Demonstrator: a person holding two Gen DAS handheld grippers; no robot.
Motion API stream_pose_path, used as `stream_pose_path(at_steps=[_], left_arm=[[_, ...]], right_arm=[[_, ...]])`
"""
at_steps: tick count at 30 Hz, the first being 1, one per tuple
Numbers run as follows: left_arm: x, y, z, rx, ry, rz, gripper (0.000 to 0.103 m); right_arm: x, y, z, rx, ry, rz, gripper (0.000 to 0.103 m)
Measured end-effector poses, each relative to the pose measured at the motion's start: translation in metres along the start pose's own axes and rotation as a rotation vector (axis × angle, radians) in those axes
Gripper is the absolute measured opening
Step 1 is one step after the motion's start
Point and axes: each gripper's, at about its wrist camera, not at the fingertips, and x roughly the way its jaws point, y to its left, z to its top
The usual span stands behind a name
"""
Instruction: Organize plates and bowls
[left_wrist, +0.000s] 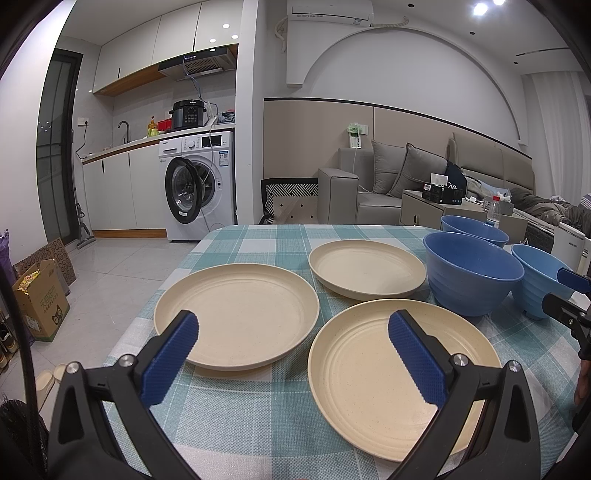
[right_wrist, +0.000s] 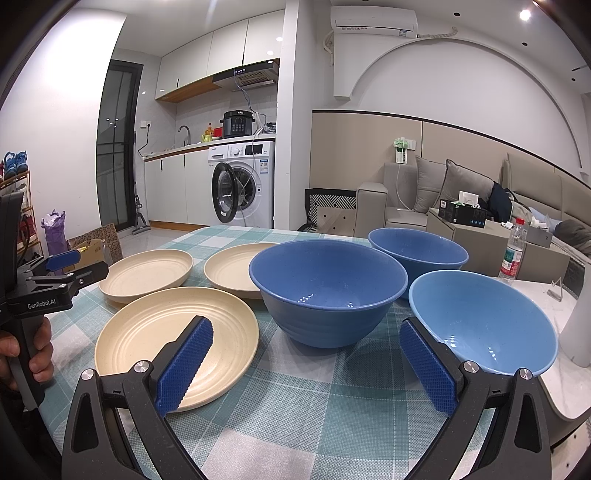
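Both tongs, left (left_wrist: 293, 325) and right (right_wrist: 306, 332), wide and empty above cream plates (left_wrist: 400, 373), blue bowls (right_wrist: 328, 291) just beside.

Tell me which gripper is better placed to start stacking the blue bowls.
Right. The right gripper is open, with the light blue bowl beside its right finger and the dark blue bowl just ahead. The left gripper, also open, faces the cream plates.

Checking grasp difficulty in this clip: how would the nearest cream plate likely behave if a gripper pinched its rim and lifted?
The nearest cream plate looks rigid and speckled, probably light plastic or wheat-straw, so it should lift without flexing. Its rim is low and smooth, so it may slip or tilt from a one-sided pinch. It lies flat on the tablecloth, so rolling seems unlikely.
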Motion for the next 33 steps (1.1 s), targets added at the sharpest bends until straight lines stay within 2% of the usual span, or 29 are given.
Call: stream_pose_path(at_steps=[22, 33], left_arm=[[0.0001, -0.0003, 0.0, 0.003, 0.001, 0.0, 0.103], [0.0027, -0.0071, 0.0001, 0.037, 0.033, -0.021, 0.103]], right_arm=[[-0.0006, -0.0004, 0.0, 0.0, -0.001, 0.0, 0.103], [0.0089, 0.006, 0.0002, -0.009, 0.039, 0.003, 0.103]])
